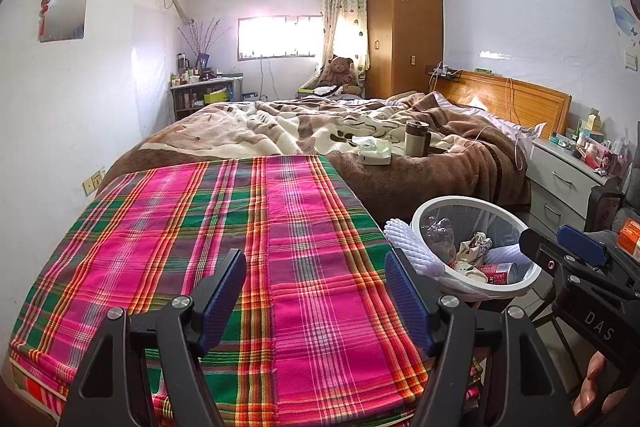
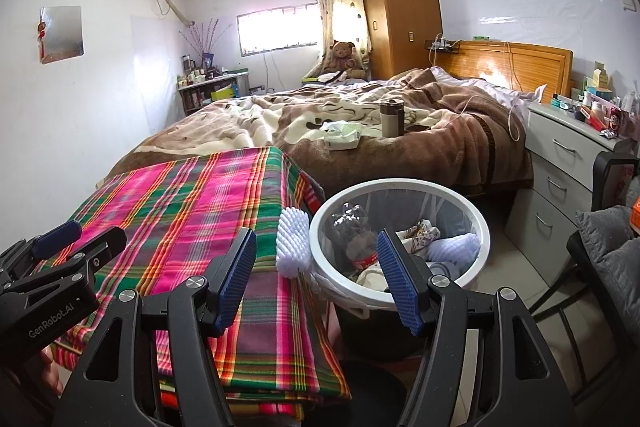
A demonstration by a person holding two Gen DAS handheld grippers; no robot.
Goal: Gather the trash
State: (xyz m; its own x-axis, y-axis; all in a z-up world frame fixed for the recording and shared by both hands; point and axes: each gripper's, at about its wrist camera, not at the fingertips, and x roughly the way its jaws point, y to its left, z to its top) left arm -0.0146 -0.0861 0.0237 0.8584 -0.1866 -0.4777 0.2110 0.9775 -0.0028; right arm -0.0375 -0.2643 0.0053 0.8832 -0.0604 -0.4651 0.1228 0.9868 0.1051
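Observation:
A white-rimmed trash bin (image 1: pixel 464 200) (image 2: pixel 400 183) with a clear liner stands just right of the plaid-covered table (image 1: pixel 240 227) (image 2: pixel 180 211). Inside lie a crushed plastic bottle (image 2: pixel 352 227), a red can (image 1: pixel 500 271), crumpled paper (image 1: pixel 476 243) and white foam netting (image 2: pixel 456 247). Another white foam net (image 1: pixel 412 247) (image 2: pixel 292 243) rests against the bin's left rim at the table edge. My left gripper (image 1: pixel 314 297) (image 2: pixel 92 237) is open and empty above the cloth. My right gripper (image 2: pixel 316 271) (image 1: pixel 556 243) is open and empty, straddling the table edge and the bin.
Beyond the table is a bed with a brown blanket (image 1: pixel 400 183) carrying a tissue pack (image 1: pixel 374 151) and a tumbler (image 1: pixel 414 139). A grey nightstand (image 2: pixel 560 163) and a black chair with a grey cushion (image 2: pixel 600 247) stand to the right of the bin.

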